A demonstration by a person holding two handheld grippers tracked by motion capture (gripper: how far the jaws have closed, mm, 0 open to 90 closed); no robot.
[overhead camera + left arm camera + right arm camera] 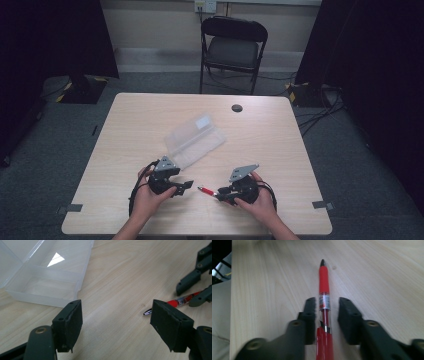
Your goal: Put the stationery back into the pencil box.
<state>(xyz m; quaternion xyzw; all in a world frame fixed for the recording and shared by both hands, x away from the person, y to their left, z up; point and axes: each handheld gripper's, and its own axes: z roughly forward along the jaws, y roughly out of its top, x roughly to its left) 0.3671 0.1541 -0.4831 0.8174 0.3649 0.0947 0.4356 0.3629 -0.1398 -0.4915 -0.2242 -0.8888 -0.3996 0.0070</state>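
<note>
Two grippers sit near the table's front edge. Right gripper point(220, 194), at 5 o'clock, has its jaws loosely parted around a red plastic pen point(324, 282), gaps visible both sides; the pen lies on the wooden table point(270, 135), long axis pointing toward 9 o'clock. Left gripper point(186, 185) stands wide open, empty, just beyond the tip. Farther, at 11 o'clock, lies a clear plastic compartment box point(195, 140).

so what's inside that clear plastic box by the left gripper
The clear box lies open and its visible compartments hold nothing; its far end is cut off by the left gripper view's edge. The red pen lies outside, between the right gripper's jaws.
</note>
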